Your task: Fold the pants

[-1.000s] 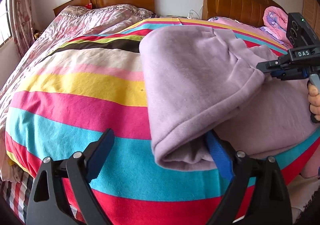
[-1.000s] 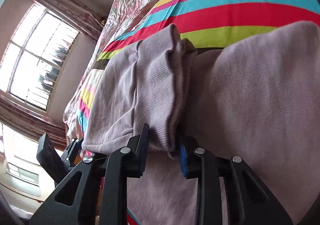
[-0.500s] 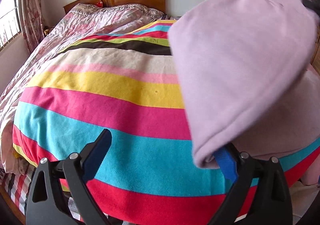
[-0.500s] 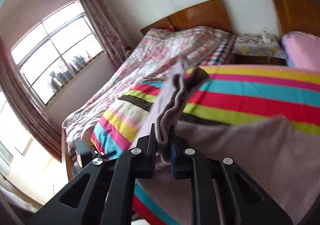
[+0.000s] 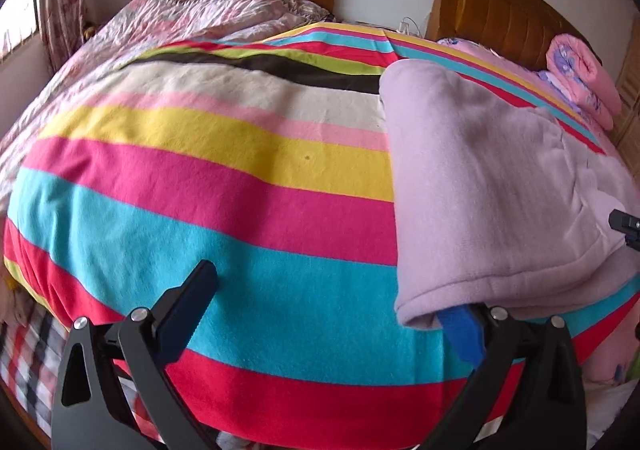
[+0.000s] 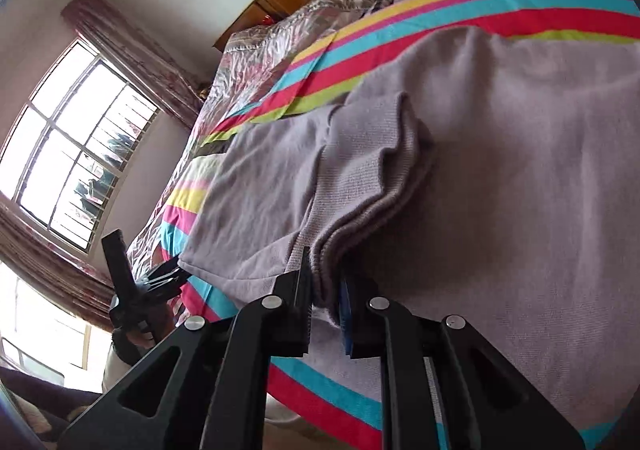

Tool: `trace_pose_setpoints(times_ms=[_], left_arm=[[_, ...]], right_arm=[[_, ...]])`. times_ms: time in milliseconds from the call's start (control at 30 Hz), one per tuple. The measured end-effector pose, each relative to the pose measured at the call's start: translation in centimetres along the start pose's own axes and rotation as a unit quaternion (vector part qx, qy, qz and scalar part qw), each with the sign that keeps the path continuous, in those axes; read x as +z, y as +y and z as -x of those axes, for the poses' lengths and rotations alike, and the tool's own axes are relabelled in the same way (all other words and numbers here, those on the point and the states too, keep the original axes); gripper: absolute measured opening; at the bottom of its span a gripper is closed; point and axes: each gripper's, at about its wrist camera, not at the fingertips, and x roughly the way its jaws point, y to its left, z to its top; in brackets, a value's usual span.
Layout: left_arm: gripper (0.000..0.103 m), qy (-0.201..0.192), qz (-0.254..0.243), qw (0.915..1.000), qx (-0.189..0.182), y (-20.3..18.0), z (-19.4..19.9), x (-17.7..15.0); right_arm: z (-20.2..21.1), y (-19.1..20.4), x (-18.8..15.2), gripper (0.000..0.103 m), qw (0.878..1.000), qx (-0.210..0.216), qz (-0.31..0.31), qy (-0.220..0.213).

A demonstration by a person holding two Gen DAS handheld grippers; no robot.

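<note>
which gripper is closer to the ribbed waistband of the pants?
Right. The right gripper is shut on the ribbed waistband; the left gripper sits open at the folded edge of the pants, away from it.

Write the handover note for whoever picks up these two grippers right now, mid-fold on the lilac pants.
Left gripper: jaws wide open, just been opening; the fold's edge drapes over one finger, nothing clamped.
Right gripper: shut on the bunched hem of the pants.
Pants: on the striped blanket, one half laid over the other.
Done: first fold, top layer laid over.
Left: probably release the right grip, smooth the layers, then fold again if a smaller stack is wanted.
</note>
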Motion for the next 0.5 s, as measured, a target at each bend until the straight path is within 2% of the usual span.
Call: trace_pose_setpoints(times_ms=[67, 100, 167, 233, 300, 333, 367, 400, 467, 500], left_arm=[[0.102, 0.002, 0.006, 1.0, -0.002, 0.0, 0.1, -0.3], [0.101, 0.004, 0.0, 1.0, -0.002, -0.2, 0.3, -0.4], [0.101, 0.008, -0.025, 0.9997, 0.0, -0.5, 1.0, -0.7], [0.101, 0.02, -0.058, 0.9981, 0.008, -0.6, 2.0, -1.1], [0.101, 0.017, -0.086, 0.9958, 0.028, -0.7, 3.6, -1.2], [0.101, 0.007, -0.092, 0.9954, 0.026, -0.7, 4.8, -0.8], [0.101, -0.008, -0.092, 0.9955, 0.021, -0.7, 5.9, -0.2], [0.101, -0.035, -0.089, 0.9953, 0.012, -0.9, 7.4, 1.0], [0.101, -0.084, -0.079, 0.9933, -0.013, -1.6, 9.3, 3.4], [0.102, -0.1, -0.075, 0.9917, -0.027, -2.1, 9.7, 4.7]], right_arm=[[-1.0, -0.9, -0.8, 0.015, 0.999, -0.022, -0.012, 0.021], [-1.0, -1.4, -1.1, 0.014, 1.0, -0.013, -0.019, 0.019], [-0.4, -1.8, -1.5, 0.014, 1.0, -0.005, -0.027, 0.016], [0.4, -1.7, -1.7, 0.015, 1.0, -0.022, -0.015, 0.01], [1.4, -0.7, -1.3, 0.033, 0.998, -0.062, 0.023, -0.002], [2.1, -0.1, -0.9, 0.047, 0.995, -0.09, 0.043, -0.017], [2.6, 0.3, -0.6, 0.053, 0.993, -0.102, 0.056, -0.028], [3.0, 1.2, 0.0, 0.057, 0.99, -0.11, 0.078, -0.041], [2.5, 2.8, 0.9, 0.057, 0.983, -0.125, 0.128, -0.05], [1.8, 4.0, 1.4, 0.057, 0.975, -0.145, 0.163, -0.05]])
